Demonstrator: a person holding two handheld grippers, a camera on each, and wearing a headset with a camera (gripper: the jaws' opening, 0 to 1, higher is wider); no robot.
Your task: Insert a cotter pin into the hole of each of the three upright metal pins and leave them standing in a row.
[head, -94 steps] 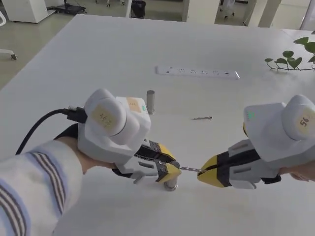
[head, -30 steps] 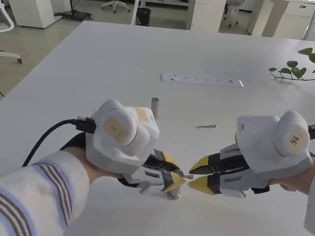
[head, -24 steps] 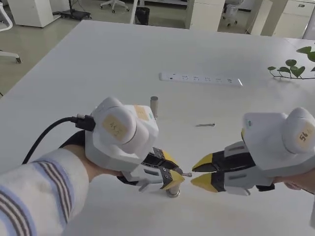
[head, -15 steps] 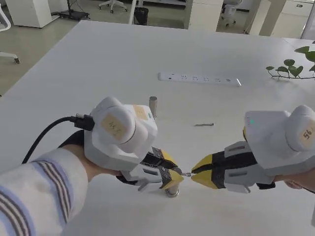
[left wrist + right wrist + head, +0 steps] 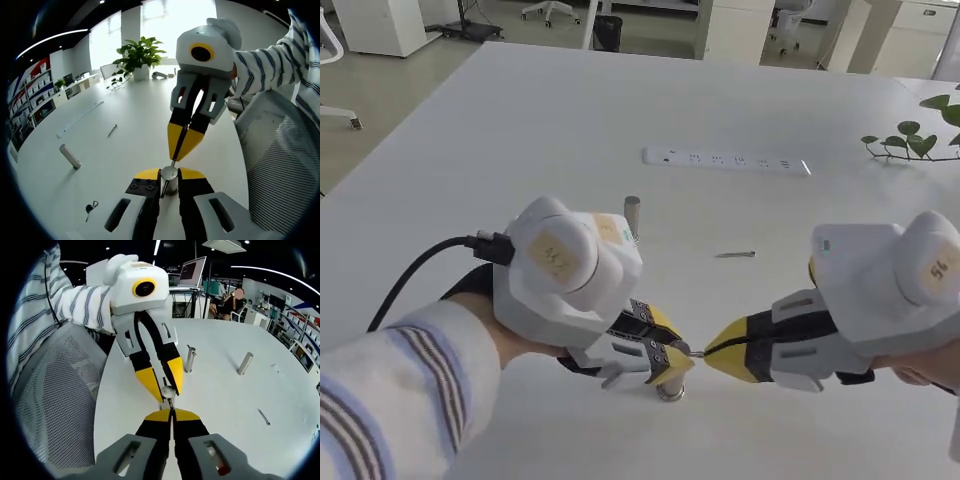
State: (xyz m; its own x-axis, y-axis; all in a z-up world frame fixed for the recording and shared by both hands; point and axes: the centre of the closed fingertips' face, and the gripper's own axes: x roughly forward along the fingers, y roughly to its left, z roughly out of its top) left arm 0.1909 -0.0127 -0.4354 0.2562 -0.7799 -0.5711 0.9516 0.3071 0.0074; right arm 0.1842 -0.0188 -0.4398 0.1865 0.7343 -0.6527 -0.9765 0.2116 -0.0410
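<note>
The left gripper (image 5: 670, 358) is clamped around a short upright metal pin (image 5: 669, 388) that stands on the white surface (image 5: 570, 120) right in front of the person; in the left gripper view the yellow tips press against both sides of the pin just below its top. The right gripper (image 5: 712, 352) faces it from the other side, its jaws pinched together on a thin cotter pin (image 5: 170, 401). The cotter pin's free end meets the upper part of the held metal pin, and the tips of the two grippers nearly touch. Whether the cotter pin has entered the hole cannot be told.

A second metal pin (image 5: 632, 215) stands upright farther back, just beyond the body of the left gripper. In the right gripper view a third metal pin (image 5: 189, 358) stands behind the left gripper; something small juts from near its top, too small to make out. A loose cotter pin (image 5: 735, 255) lies flat on the surface to the right of the second metal pin, apart from both grippers.

A white power strip (image 5: 725, 160) lies across the far part of the surface, and a leafy plant (image 5: 920, 130) reaches in at the right edge. A black cable (image 5: 410, 280) runs from the back of the left gripper over a striped sleeve (image 5: 390, 400)
</note>
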